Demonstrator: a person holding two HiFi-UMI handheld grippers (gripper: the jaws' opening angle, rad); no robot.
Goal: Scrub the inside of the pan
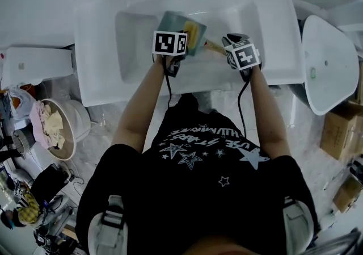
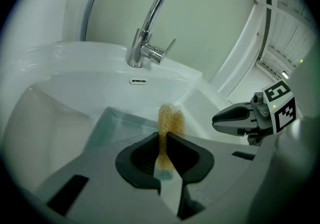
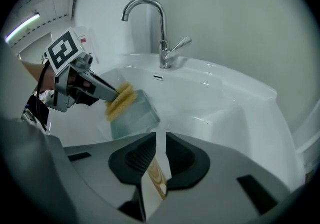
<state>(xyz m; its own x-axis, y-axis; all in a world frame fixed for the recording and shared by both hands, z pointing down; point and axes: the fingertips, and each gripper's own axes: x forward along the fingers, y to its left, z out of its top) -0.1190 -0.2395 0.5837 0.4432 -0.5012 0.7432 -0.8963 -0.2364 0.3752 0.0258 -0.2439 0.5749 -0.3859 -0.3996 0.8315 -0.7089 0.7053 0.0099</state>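
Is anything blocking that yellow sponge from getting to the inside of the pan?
Nothing visible does. The left hand-held gripper pinches the yellow scrubbing sponge right at the open mouth of the square teal pan, which the right hand-held gripper tilts by its wooden handle over the white sink.

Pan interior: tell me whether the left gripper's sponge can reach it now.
Probably yes: the sponge in the left gripper sits at the open top of the pan, nothing between them, and the right gripper holds the handle.
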